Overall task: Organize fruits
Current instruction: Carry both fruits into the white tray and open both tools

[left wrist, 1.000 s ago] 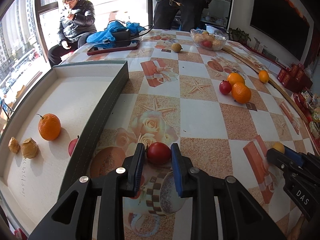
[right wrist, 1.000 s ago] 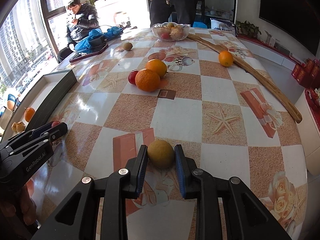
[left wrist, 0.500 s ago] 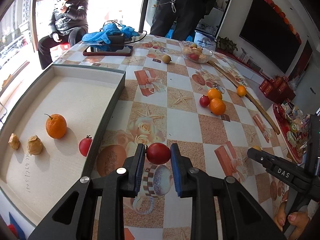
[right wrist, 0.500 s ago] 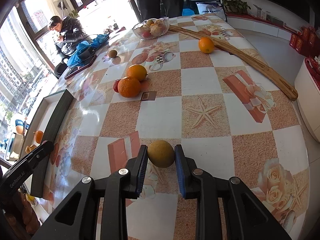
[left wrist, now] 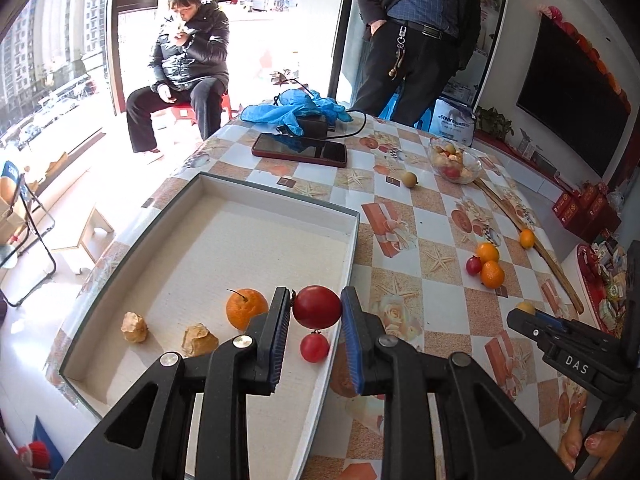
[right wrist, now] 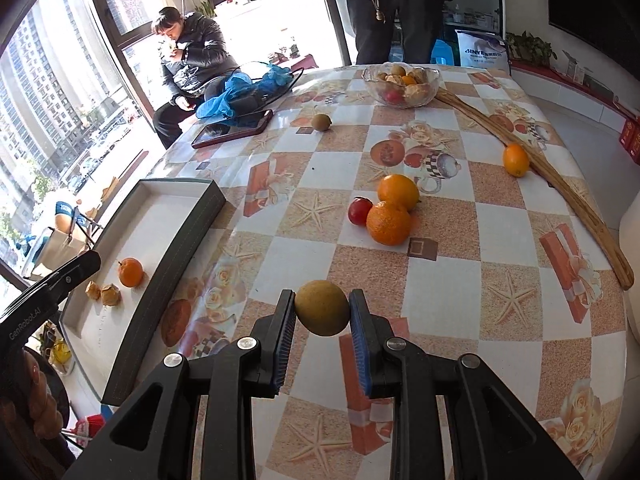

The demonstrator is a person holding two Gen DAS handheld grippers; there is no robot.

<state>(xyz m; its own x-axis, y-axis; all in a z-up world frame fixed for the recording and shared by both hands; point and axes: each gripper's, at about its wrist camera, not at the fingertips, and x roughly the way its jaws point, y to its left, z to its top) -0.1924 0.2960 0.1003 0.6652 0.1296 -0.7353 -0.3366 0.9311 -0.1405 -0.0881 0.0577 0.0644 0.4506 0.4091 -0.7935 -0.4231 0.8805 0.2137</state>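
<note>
Checkered tabletop (right wrist: pixel 440 280) with tray (left wrist: pixel 352 248) at its edge. Left gripper (left wrist: pixel 316 320) clamps a red fruit (left wrist: pixel 317 307) above the tray; right gripper (right wrist: pixel 322 320) clamps a yellow-brown fruit (right wrist: pixel 322 313) over the table. Risk: round fruit released high may roll or strike tray fruit.

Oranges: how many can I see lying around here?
4, outside the bowl. One orange in the tray, two together mid-table, one beside the wooden stick. The glass bowl may hide more.
</note>
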